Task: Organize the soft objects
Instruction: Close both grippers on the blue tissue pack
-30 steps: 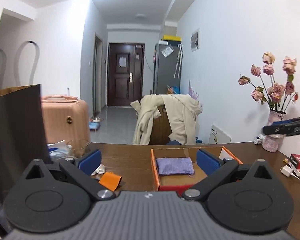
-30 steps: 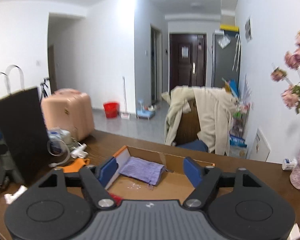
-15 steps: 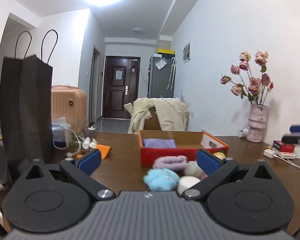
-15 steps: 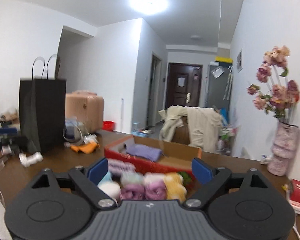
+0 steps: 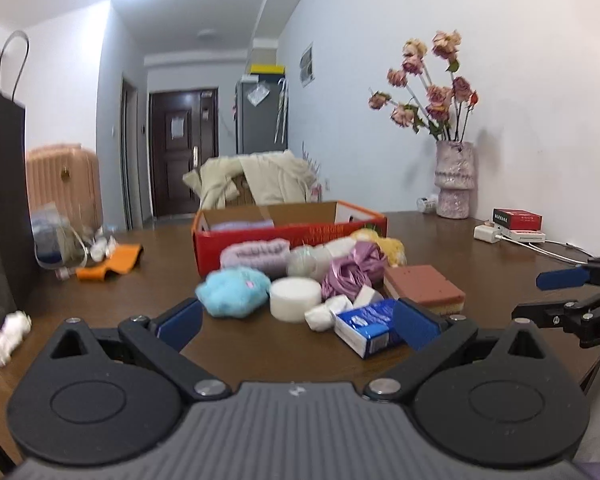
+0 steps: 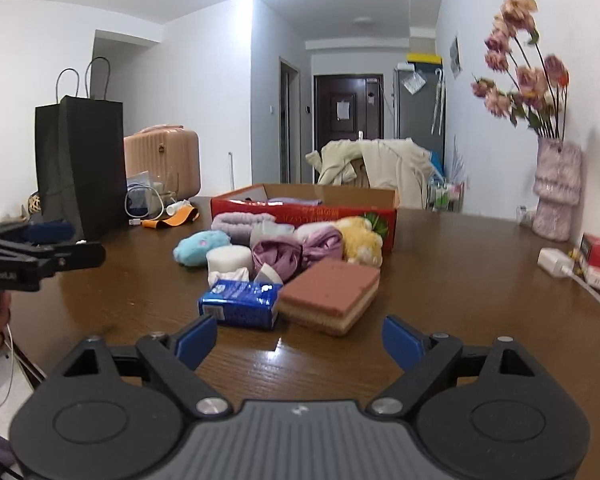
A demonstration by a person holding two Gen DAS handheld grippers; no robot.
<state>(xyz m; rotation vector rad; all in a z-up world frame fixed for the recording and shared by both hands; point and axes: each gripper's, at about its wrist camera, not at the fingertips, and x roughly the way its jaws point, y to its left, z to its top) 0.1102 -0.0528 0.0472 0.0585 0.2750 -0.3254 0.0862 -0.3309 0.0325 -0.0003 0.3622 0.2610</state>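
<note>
A red cardboard box (image 5: 292, 240) stands mid-table with a purple cloth (image 5: 240, 225) inside. In front of it lies a pile of soft things: a blue plush (image 5: 234, 292), a lilac towel roll (image 5: 256, 252), a white foam disc (image 5: 295, 296), a crumpled purple bag (image 5: 352, 272), a yellow plush (image 6: 360, 240), a brown sponge (image 6: 332, 290) and a blue tissue pack (image 6: 240, 302). My left gripper (image 5: 298, 322) is open just short of the pile and holds nothing. My right gripper (image 6: 299, 339) stands wide before the sponge and tissue pack; its jaws are closing with nothing between them.
A black paper bag (image 6: 80, 164) stands at the table's left, with cables and an orange item (image 5: 112, 264) beside it. A vase of dried roses (image 5: 454, 180), a charger and red boxes (image 5: 516, 220) line the right wall. A crumpled tissue (image 5: 4, 336) lies near left.
Both grippers have come down from above the box to near table level. The pile of soft things before the box has come into view and grown closer.
</note>
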